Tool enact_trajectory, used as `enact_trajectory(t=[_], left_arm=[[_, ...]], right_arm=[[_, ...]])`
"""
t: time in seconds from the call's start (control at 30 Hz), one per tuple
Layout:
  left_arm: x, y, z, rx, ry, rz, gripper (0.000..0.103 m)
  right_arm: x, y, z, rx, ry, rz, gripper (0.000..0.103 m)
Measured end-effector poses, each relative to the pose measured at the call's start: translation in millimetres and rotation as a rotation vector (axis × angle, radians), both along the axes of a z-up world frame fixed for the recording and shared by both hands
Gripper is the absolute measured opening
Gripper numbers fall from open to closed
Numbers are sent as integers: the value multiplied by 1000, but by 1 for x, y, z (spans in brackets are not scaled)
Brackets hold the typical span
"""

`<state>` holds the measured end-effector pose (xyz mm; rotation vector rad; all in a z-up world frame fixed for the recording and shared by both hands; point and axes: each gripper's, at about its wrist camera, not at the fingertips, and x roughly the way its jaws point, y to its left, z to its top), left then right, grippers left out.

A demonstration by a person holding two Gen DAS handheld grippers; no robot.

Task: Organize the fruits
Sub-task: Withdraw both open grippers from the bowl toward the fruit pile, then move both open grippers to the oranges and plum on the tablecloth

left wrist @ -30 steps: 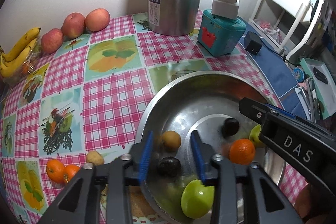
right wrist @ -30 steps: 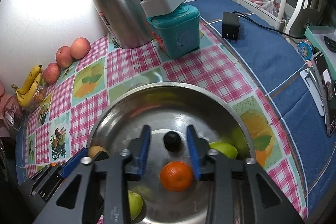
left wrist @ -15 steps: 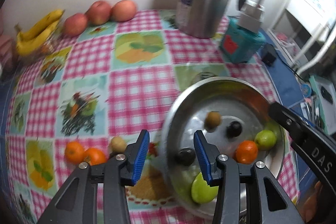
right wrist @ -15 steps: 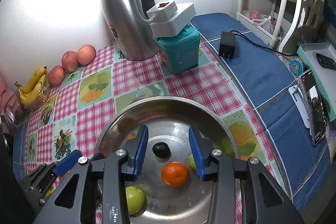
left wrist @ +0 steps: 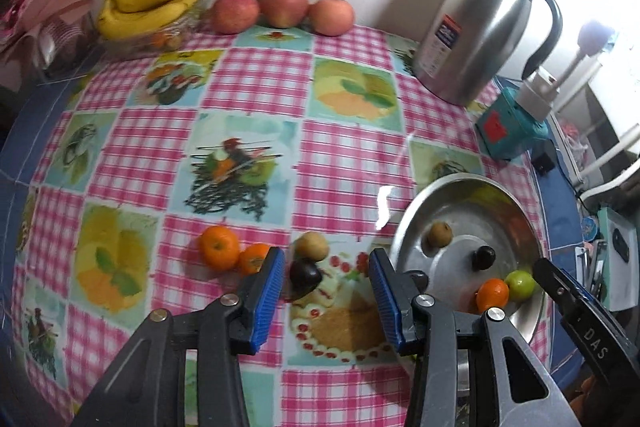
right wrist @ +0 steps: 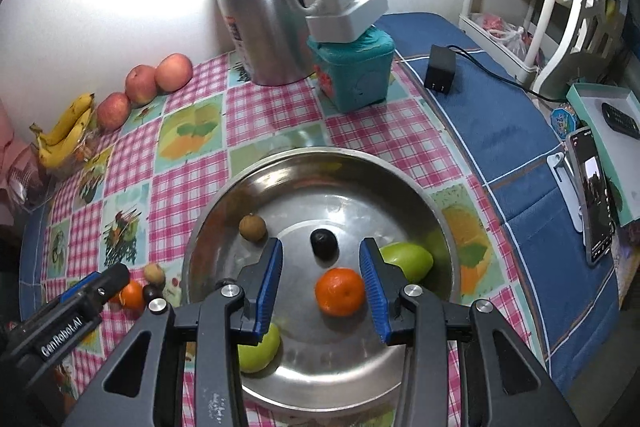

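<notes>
A steel bowl (right wrist: pixel 224 211) holds an orange (right wrist: pixel 340 291), a dark plum-like fruit (right wrist: pixel 323 243), a tan fruit (right wrist: pixel 253 227) and two green fruits (right wrist: pixel 408 261). My right gripper (right wrist: pixel 321 259) hangs open over the bowl, and the orange shows between its fingers, below them and untouched. My left gripper (left wrist: pixel 327 263) is open above the tablecloth left of the bowl (left wrist: pixel 524 227). A dark fruit (left wrist: pixel 304 275) lies on the cloth between its fingers, apart from both pads. A tan fruit (left wrist: pixel 312 246) and two oranges (left wrist: pixel 219 247) lie beside it.
Along the wall sit bananas (left wrist: pixel 152 3) and three apples (left wrist: pixel 282 5). A steel thermos jug (left wrist: pixel 476 35) and a teal box (left wrist: pixel 508 131) with a white plug block stand behind the bowl. To the right, on the blue cloth, lie a charger (right wrist: pixel 440 69) and a phone (right wrist: pixel 596 211).
My left gripper swung left, from over the bowl to over the loose fruits on the cloth, and rolled. My right gripper rose a little above the bowl.
</notes>
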<state>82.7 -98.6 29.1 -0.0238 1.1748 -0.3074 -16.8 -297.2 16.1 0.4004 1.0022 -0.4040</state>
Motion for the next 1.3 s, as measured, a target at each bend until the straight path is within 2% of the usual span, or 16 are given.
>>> enact_trajectory(t=[0.23,0.5,0.77,0.8,0.83,0.87,0.93,0.97,1.13,1.17,1.2,1.3], left_arm=[[1,12,5,-22,4,27,48],[1,10,3,-1,11,22,49],[2,10,1,11,8,25,54],[2,10,0,12,9,25,56],[2,10,0,13,10,27,63],[2,11,-1,13,11,30,69],[3,12,-3,19,10,42,97],[4,13,-4,26,6,50,102],[5,19,-9,74,-8,94,103],[6,20,-10,80,-8,101,103],[6,21,-10,83,-8,106,103],[7,23,-8,80,-20,111,103]], right_arm=[[-4,10,10,-2,-9,19,41],[-2,10,8,2,4,23,41],[1,10,2,8,23,29,41],[1,11,2,8,25,30,41],[2,11,1,8,27,32,41],[2,11,1,8,28,33,43],[2,11,1,9,25,36,55],[2,11,1,8,21,38,63],[4,14,0,-9,7,52,85],[4,14,-1,-12,11,52,93],[4,14,-2,-17,14,52,96],[6,15,-5,-25,24,56,96]])
